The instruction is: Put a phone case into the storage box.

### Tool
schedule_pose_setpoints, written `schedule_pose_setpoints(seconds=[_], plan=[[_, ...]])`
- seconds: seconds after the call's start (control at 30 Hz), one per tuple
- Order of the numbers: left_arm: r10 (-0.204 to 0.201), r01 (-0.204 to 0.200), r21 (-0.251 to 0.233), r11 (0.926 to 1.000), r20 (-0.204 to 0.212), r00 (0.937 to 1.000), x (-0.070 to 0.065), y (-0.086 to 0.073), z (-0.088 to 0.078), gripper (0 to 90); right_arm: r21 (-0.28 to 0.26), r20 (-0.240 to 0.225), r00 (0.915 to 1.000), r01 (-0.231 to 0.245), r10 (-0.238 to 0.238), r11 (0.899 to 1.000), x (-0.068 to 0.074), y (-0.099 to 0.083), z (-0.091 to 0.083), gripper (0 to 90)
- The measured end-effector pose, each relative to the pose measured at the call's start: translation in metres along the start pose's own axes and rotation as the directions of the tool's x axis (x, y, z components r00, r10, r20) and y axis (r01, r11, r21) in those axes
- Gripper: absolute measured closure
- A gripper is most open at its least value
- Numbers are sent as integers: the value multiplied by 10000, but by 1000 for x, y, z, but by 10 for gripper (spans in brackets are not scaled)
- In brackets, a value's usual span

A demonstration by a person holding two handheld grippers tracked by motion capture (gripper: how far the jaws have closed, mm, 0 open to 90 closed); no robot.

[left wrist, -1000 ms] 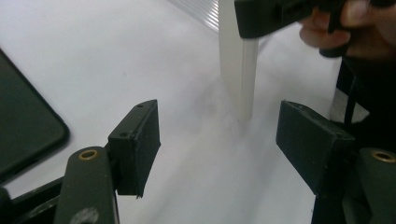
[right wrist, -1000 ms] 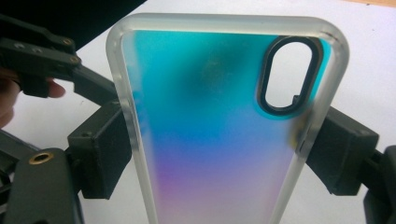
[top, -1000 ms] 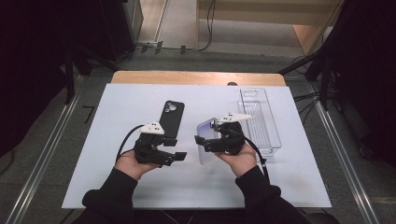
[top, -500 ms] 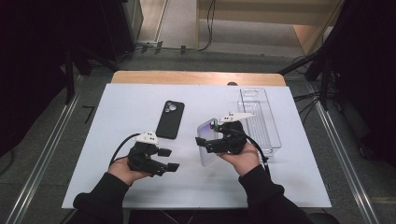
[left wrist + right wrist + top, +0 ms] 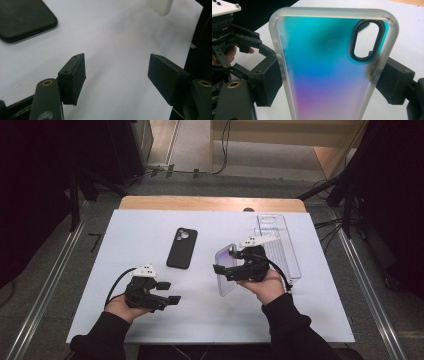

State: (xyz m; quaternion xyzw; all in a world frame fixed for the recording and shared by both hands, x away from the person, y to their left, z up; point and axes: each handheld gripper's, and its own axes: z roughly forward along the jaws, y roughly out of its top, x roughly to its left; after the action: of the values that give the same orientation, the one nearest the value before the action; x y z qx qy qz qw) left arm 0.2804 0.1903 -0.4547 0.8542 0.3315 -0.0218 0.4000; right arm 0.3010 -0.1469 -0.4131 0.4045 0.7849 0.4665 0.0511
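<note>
The right gripper (image 5: 227, 268) is clamped across the width of an iridescent phone case (image 5: 329, 67), one jaw on each long edge, holding it up off the white table (image 5: 300, 320) with the camera cutout at the far end. The left gripper (image 5: 170, 292) has its jaws apart with nothing between them, low over the table near the person's side. The black phone (image 5: 182, 248) lies flat on the table, well apart from both grippers, and the clear plastic tray (image 5: 285, 250) sits just behind the right hand. As a judgement, the work looks about half done: the case is out and in hand, but the phone is not yet picked up or fitted into it. Compared with a second ago, the left gripper has drawn back toward the person and away from the case, uncovering the phone, while the right gripper has kept its place.
</note>
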Motion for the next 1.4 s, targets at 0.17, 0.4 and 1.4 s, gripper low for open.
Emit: schedule_pose_setpoints(seconds=[0.17,0.4,1.4], plan=[[-241,240,-154,9996,-65,9997,2,-2,-3,309,-99,266,9996,138,-135,9999,-2,5,-7,150],[-416,415,-156,9990,-45,9991,2,-5,-3,309,-325,385,9991,191,-178,9993,-9,13,-21,150],[-629,628,-158,9979,-91,9980,3,-12,-6,309,-1132,1970,9773,-559,775,9920,-51,29,-65,150]])
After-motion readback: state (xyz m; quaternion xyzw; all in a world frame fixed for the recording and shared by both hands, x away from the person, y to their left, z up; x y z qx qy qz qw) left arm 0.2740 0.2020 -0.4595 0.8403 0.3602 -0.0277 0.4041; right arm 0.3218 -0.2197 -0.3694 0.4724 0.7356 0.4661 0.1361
